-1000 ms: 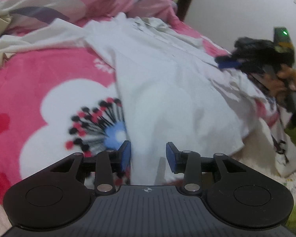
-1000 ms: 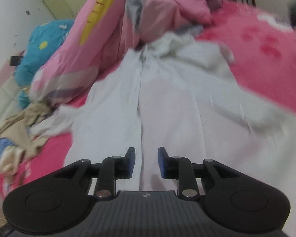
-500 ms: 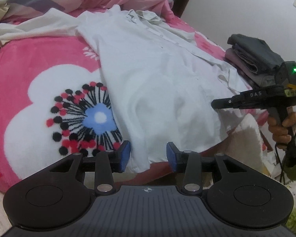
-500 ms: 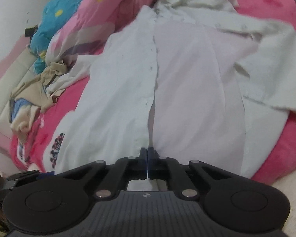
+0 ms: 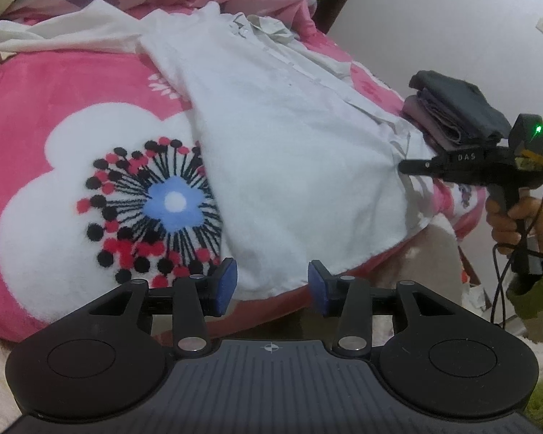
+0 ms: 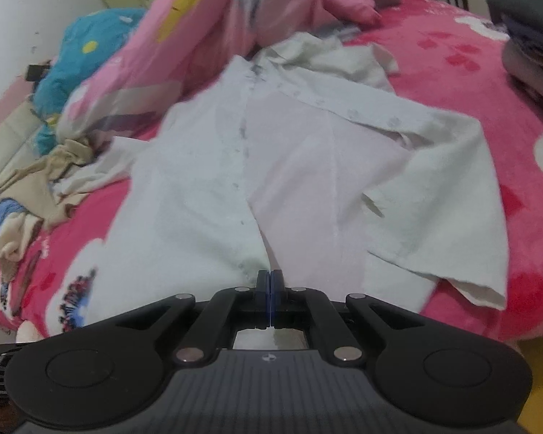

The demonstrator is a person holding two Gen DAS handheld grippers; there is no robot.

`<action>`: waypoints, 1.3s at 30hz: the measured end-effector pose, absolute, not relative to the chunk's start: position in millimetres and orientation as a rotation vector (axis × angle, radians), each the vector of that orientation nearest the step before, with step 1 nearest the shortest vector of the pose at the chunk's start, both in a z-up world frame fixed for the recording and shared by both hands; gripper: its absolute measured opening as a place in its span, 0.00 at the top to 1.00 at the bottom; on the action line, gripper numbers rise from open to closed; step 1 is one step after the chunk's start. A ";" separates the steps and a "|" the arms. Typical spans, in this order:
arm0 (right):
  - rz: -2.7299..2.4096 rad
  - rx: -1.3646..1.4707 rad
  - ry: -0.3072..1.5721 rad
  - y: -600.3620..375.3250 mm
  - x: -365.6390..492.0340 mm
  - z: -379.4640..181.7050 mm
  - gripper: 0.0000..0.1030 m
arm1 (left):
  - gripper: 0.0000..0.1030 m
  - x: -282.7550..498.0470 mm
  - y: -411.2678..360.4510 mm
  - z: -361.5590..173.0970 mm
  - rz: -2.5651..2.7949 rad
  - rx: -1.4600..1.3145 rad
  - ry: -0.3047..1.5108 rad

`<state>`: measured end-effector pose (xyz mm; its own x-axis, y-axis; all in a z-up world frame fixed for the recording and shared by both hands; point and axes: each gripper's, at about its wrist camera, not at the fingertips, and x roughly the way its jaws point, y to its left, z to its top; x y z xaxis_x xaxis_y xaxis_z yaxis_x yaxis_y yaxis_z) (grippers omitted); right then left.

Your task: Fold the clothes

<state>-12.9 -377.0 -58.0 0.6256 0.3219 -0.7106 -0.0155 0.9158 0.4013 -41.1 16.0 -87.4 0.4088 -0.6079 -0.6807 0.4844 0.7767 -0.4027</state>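
- A white button-up shirt (image 6: 289, 181) lay spread flat, front up, on the pink flowered blanket (image 5: 72, 108), its collar toward the heaped pink bedding (image 6: 271, 7).
- My right gripper (image 6: 270, 282) had its jaws pressed fully together at the shirt's bottom hem, by the button strip; whether any cloth was pinched between them I could not tell.
- My left gripper (image 5: 271, 282) sat at the hem's near corner, jaws partly apart and opening, with hem cloth showing in the gap but the pads not pressing it.
- A stack of folded dark clothes (image 5: 456, 112) rested on the blanket beyond the shirt.
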 end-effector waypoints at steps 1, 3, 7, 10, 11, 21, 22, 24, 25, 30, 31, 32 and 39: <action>0.197 0.389 0.887 -380.3 -13.9 -61.0 1.00 | 0.58 -39.9 14.8 -88.0 -0.691 -0.149 0.923; 0.189 0.393 0.899 -382.5 -14.2 -66.3 1.00 | 0.58 -37.6 12.1 -89.2 -0.688 -0.143 0.929; 0.190 0.410 0.899 -382.6 -12.6 -70.2 1.00 | 0.60 -32.6 4.1 -92.0 -0.676 -0.122 0.943; 0.197 0.419 0.896 -382.8 -10.2 -70.8 1.00 | 0.73 -30.6 -2.6 -97.5 -0.661 -0.096 0.985; 0.200 0.421 0.895 -383.1 -9.5 -71.1 0.99 | 0.80 -29.1 -5.1 -101.5 -0.641 -0.087 1.010; 0.220 0.427 0.872 -386.5 -9.3 -63.2 0.99 | 1.00 -31.0 31.7 -101.6 -0.776 -0.517 1.085; 0.221 0.428 0.871 -386.9 -9.3 -62.4 0.99 | 1.00 -34.4 35.6 -99.6 -0.783 -0.511 1.061; 0.222 0.434 0.888 -387.1 -7.9 -65.9 0.99 | 1.00 -36.0 40.3 -105.7 -0.758 -0.482 1.079; 0.222 0.435 0.898 -386.4 -7.0 -68.1 0.99 | 1.00 -34.7 42.8 -112.8 -0.736 -0.485 1.111; 0.205 0.428 0.910 -383.8 -5.0 -70.1 0.97 | 1.00 -33.9 51.5 -127.1 -0.691 -0.501 1.148; 0.185 0.414 0.910 -384.0 -4.8 -69.8 0.97 | 1.00 -32.3 52.2 -128.6 -0.685 -0.491 1.153; 0.170 0.408 0.910 -385.3 -5.0 -69.5 0.94 | 1.00 -30.7 54.2 -130.4 -0.680 -0.485 1.165; 0.129 0.427 0.833 -396.5 -20.7 -49.9 0.67 | 0.81 -36.0 57.0 -125.4 -0.690 -0.441 1.197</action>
<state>-20.7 -396.5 -49.9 0.6701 0.2757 -0.6892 0.0542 0.9078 0.4159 -36.0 57.0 -125.4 0.2016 -0.6929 -0.6922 0.2516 0.7197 -0.6471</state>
